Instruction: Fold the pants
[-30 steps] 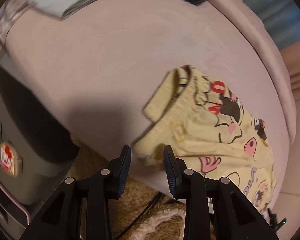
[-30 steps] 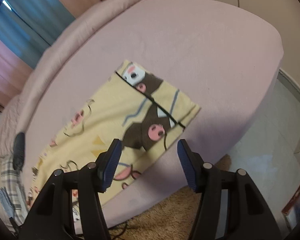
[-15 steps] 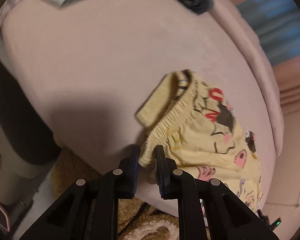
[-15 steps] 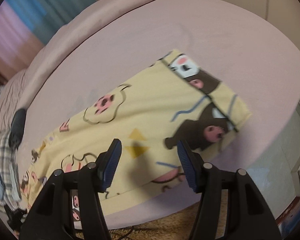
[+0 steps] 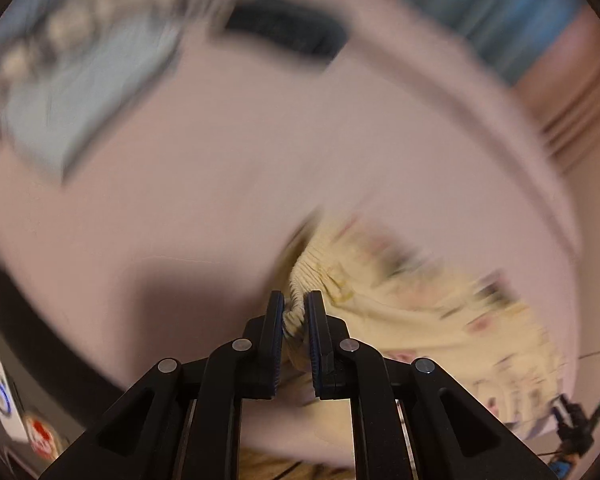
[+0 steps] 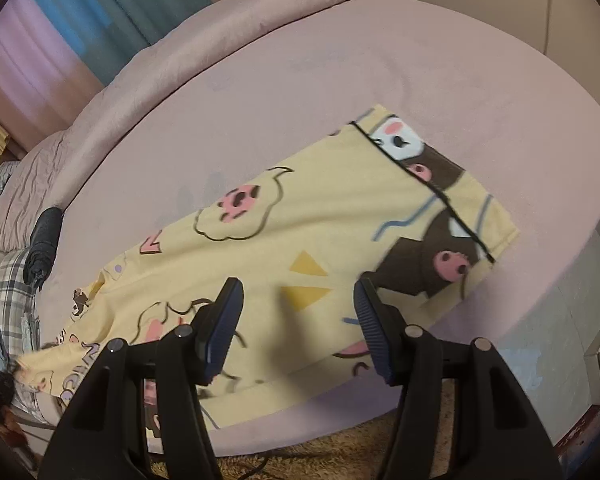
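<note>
Left gripper (image 5: 296, 312) closing, pinching the waistband of the pants (image 6: 308, 248) at the bed's (image 6: 420, 60) near edge; right gripper (image 6: 298, 300) spread, hovering over them.

motion blur is smearing nearly all of the left wrist view: the pants (image 5: 400, 304) print toward 3 o'clock is unreadable, and the dark item (image 5: 286, 32) at 12 o'clock and the pale blue fabric (image 5: 88, 92) at 10 o'clock are staying unidentifiable. in the right wrist view the gripper's fingers (image 6: 224, 316) are covering the pants' near edge, and the waist end is running into the rim shadow at 8 o'clock.
</note>
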Action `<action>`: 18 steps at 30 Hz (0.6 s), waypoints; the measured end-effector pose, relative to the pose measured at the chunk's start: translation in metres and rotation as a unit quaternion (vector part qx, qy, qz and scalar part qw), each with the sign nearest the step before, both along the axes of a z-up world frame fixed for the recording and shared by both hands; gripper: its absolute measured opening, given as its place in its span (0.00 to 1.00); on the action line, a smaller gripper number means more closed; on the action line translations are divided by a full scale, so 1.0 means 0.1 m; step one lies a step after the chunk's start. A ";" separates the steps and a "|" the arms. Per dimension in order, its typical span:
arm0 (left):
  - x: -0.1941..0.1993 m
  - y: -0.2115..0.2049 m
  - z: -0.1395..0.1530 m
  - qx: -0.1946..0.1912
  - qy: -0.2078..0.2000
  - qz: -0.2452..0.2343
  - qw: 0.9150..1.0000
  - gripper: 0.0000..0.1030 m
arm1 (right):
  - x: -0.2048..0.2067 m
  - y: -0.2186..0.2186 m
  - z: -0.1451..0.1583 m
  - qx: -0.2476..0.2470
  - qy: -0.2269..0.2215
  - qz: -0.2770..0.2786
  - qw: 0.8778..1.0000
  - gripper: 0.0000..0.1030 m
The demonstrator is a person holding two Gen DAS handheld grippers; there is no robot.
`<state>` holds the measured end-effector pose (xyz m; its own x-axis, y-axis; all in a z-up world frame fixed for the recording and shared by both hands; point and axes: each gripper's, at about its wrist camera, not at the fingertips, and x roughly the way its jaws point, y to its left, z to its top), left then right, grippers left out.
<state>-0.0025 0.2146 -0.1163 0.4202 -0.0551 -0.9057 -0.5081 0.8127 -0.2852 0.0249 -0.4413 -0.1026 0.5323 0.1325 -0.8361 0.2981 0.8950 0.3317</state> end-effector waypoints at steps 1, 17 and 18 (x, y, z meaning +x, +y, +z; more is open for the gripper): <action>-0.03 0.03 -0.18 -0.007 0.022 0.002 1.000 0.16 | -0.01 -0.04 -0.02 0.001 0.006 -0.006 1.000 0.56; -0.16 0.08 -0.11 -0.010 0.018 0.034 0.999 0.27 | -0.25 -0.89 0.10 -0.003 -0.010 -0.135 0.991 0.64; -0.16 0.10 -0.12 -0.015 0.018 0.037 0.999 0.27 | -0.27 -0.97 0.10 0.002 -0.016 -0.144 0.989 0.65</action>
<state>-0.0182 0.2250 -0.1286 0.3917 -0.0516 -0.9187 -0.5768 0.7641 -0.2888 -0.0018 -0.5385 -0.0924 0.5747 -0.0258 -0.8180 0.5305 0.7728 0.3484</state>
